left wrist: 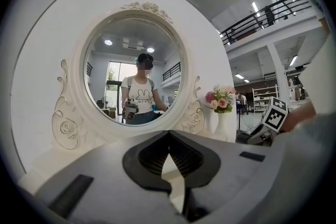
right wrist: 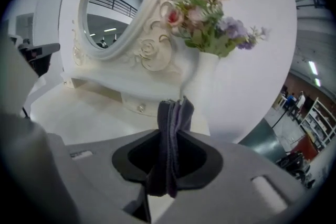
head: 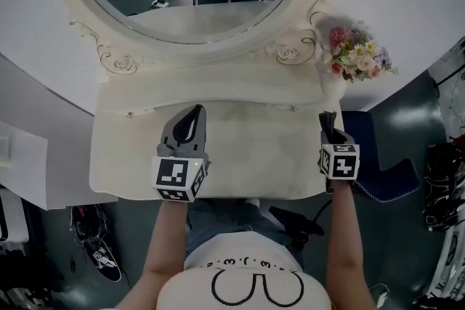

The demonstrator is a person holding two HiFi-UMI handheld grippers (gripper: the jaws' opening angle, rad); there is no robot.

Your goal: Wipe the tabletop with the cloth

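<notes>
At table (head: 261,156) right edge: right tool (head: 328,120) clamped on dark cloth (right wrist: 170,134), bunched upright; left tool (head: 195,112) over front-left part, jaws together, nothing between.

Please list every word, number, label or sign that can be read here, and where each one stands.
No readable text anywhere.
Left gripper cube: black-and-white square pattern, no letters.
Right gripper cube: same.
Shirt print: a drawing, not words.
Cloth: plain.
</notes>
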